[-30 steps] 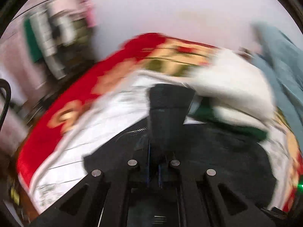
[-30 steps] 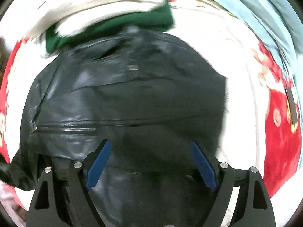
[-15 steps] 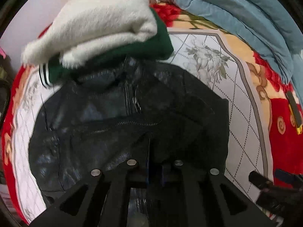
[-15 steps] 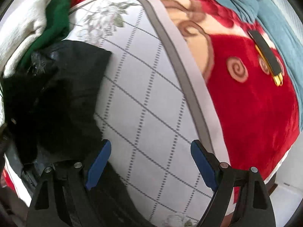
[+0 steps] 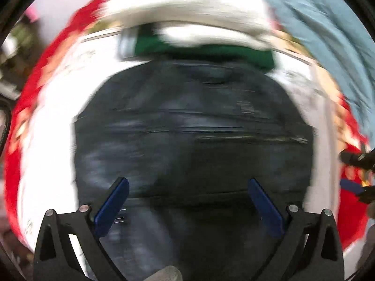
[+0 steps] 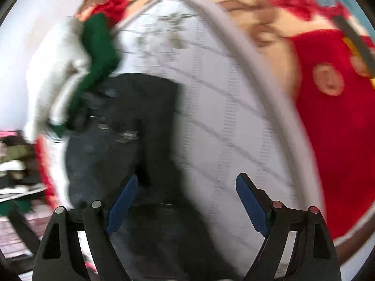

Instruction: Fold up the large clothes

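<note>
A black leather jacket (image 5: 192,140) lies folded on the red and white blanket (image 5: 42,121), blurred by motion. My left gripper (image 5: 187,201) is open and empty just above its near edge. In the right wrist view the jacket (image 6: 126,128) lies at the left. My right gripper (image 6: 185,199) is open and empty over the jacket's right edge and the blanket (image 6: 234,117). The right gripper also shows at the right edge of the left wrist view (image 5: 358,175).
A folded white and green garment (image 5: 199,35) lies just beyond the jacket, also in the right wrist view (image 6: 77,70). A light blue quilt (image 5: 323,35) lies at the back right. A dark flat object (image 6: 354,39) lies on the red border.
My left gripper has opened and let go of the jacket, which now lies flat. My right gripper has swung left, back toward the jacket's right edge. Both views are moving fast.
</note>
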Tool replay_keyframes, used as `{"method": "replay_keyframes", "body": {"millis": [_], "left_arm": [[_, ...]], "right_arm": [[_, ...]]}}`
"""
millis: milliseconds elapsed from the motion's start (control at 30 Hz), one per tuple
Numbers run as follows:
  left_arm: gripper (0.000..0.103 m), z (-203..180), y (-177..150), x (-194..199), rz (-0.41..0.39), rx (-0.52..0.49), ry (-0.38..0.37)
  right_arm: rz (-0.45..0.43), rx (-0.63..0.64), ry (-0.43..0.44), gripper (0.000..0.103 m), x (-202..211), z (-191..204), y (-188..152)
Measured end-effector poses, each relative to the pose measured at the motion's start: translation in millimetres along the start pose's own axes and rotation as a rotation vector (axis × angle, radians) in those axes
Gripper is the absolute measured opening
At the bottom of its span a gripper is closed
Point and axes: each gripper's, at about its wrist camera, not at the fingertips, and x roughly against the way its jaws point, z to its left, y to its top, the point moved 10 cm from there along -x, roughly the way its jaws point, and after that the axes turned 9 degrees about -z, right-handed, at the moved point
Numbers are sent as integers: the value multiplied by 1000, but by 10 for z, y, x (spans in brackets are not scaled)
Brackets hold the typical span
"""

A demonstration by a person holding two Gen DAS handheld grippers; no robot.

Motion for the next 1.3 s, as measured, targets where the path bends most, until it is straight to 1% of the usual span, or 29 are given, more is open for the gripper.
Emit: {"method": "replay_keyframes", "body": {"millis": [67,100,133,200,233,267,300,367,400,467,533,567,600,667,700,767,800,833,900,933,967,1000,1033,1067,1100,1133,1200,1233,1300], "left_arm": [[103,415,-6,-55,7,45,104],[103,608,-11,-106,12,61,156],[103,855,-20,-189,26,79,225],[103,1196,-27,-298,40,112,312],[103,1376,-24,-381,50,130,358],[103,1473,-23,-419,54,136,376],[103,1570,3,-482,54,145,395],[103,1633,53,-576,56,140,407],[103,1642,78,-625,62,128,417],[103,1600,107,-746,74,108,396],[103,1575,109,-856,93,79,416],[103,1565,109,-911,94,66,415],[103,1557,105,-934,98,59,416],[103,1580,123,-872,90,67,411],[103,1570,130,-805,79,68,402],[103,1556,108,-611,55,72,385],[103,1538,73,-492,40,74,377],[103,1513,35,-406,35,72,375],[103,1479,-111,-201,29,73,367],[103,1462,-210,-134,36,68,365],[103,1451,-299,-88,45,61,365],[103,1428,-416,-48,60,53,365],[103,1424,-501,-35,73,48,362],[103,1397,-629,-39,95,41,353],[103,1380,-740,-55,120,33,344],[103,1360,-878,-81,150,28,335],[103,1356,-1046,-95,180,19,321],[103,1351,-1117,-76,187,11,312],[103,1355,-1179,-14,182,-7,306]], "right_arm": [[32,22,64,87,-197,244,53],[42,44,65,87,-310,337,80],[62,97,50,87,-484,448,102],[112,182,-8,86,-756,530,69],[145,231,-45,79,-897,546,23],[159,303,-116,61,-1013,523,-4],[143,347,-177,41,-1047,485,5],[109,380,-196,27,-982,500,15],[66,377,-195,19,-870,518,53],[-18,365,-212,15,-656,517,128],[-111,372,-278,0,-520,431,217],[-150,374,-341,0,-506,326,289],[-124,357,-336,0,-586,277,304],[15,264,-262,0,-774,166,239],[36,226,-229,0,-759,158,246],[44,213,-185,5,-605,166,248],[44,219,-161,16,-519,176,219],[48,229,-136,41,-439,176,167],[80,252,-127,70,-374,126,-41],[97,270,-128,70,-381,113,-123],[141,301,-134,70,-431,62,-298],[209,316,-146,70,-531,-1,-506],[253,311,-153,70,-624,-5,-650],[317,285,-138,69,-744,-31,-877],[351,268,-112,46,-844,-25,-1031],[355,269,-128,18,-897,-45,-1125],[298,207,-112,10,-890,11,-1241],[290,179,-103,8,-853,46,-1293],[331,121,-67,8,-714,179,-1565]]}}
